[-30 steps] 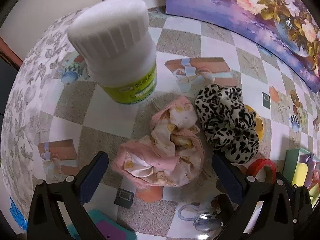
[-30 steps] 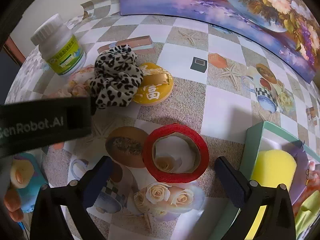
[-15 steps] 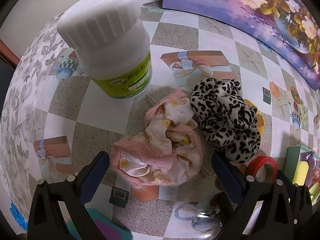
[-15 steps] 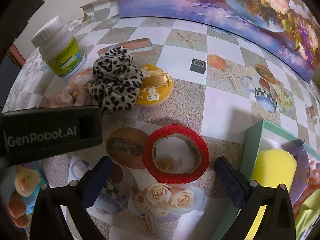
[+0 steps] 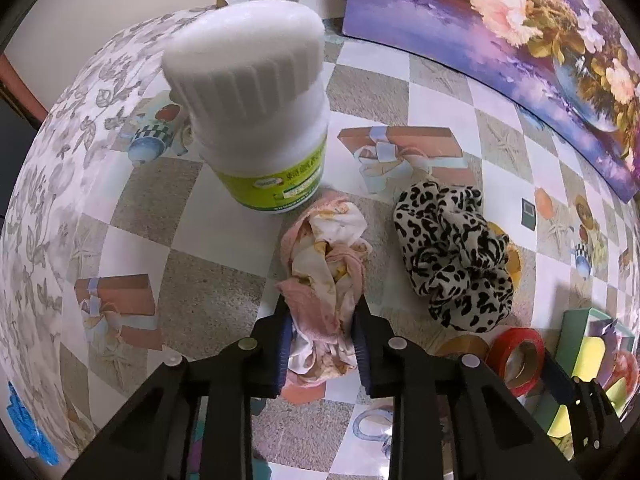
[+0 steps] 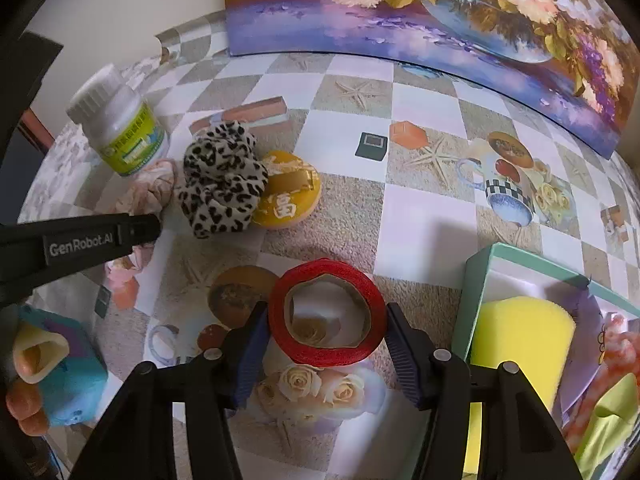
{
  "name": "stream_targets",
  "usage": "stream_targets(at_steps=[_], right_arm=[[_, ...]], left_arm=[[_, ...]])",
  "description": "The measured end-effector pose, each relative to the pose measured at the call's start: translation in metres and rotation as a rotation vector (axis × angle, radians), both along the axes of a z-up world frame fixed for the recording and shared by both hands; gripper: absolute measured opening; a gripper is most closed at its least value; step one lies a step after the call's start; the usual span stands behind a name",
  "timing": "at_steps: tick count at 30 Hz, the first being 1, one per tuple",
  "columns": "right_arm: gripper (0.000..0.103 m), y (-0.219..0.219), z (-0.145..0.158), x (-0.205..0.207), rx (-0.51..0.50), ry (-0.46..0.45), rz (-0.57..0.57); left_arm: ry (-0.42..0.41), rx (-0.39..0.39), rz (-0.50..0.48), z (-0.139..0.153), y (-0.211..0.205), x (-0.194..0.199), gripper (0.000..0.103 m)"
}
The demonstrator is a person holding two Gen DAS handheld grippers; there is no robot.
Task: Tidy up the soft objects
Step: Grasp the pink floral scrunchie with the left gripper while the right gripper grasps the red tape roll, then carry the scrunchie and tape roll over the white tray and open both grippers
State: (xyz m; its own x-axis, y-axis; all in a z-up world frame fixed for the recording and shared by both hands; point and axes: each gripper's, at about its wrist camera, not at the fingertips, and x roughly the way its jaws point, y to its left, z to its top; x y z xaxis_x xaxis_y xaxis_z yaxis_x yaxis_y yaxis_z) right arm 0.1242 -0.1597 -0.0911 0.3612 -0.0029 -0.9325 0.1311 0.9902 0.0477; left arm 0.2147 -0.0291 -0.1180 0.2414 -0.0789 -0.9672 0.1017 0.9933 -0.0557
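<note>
A pink floral scrunchie (image 5: 324, 252) lies on the patterned tablecloth, squeezed narrow between the pads of my left gripper (image 5: 321, 308), whose jaws are closing on it. A leopard-print scrunchie (image 5: 452, 252) lies free just to its right. In the right wrist view, my right gripper (image 6: 326, 310) points down over a red tape roll (image 6: 328, 354). Its jaws are closing, and both pads touch the sides of the roll. The leopard scrunchie (image 6: 220, 184) and the pink scrunchie (image 6: 154, 188) show at the far left, beside the left gripper's black finger (image 6: 80, 240).
A white bottle with a green label (image 5: 256, 120) stands right behind the pink scrunchie. A yellow round badge (image 6: 288, 200) lies by the leopard scrunchie. A green box (image 6: 476, 280) with a yellow sponge (image 6: 520, 340) sits right. A blue plush toy (image 6: 68, 372) lies at bottom left. A flower painting (image 6: 440, 20) leans at the back.
Both pairs of jaws have closed in from wide open: the left onto the pink scrunchie, bunching it narrow, and the right onto the sides of the red tape roll.
</note>
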Motion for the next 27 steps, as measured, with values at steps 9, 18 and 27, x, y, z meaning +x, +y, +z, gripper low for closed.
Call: stream_targets(at_steps=[9, 18, 27], right_arm=[[0.060, -0.010, 0.036, -0.012, 0.048, -0.071, -0.048], [0.060, -0.031, 0.060, -0.034, 0.076, -0.121, -0.111], [0.060, -0.064, 0.078, -0.063, 0.078, -0.155, -0.209]], left_arm=[[-0.056, -0.045, 0.009, 0.041, 0.011, -0.012, 0.023], [-0.162, -0.056, 0.007, 0.100, 0.015, -0.033, 0.023], [-0.204, -0.102, -0.050, 0.131, -0.002, -0.061, 0.023]])
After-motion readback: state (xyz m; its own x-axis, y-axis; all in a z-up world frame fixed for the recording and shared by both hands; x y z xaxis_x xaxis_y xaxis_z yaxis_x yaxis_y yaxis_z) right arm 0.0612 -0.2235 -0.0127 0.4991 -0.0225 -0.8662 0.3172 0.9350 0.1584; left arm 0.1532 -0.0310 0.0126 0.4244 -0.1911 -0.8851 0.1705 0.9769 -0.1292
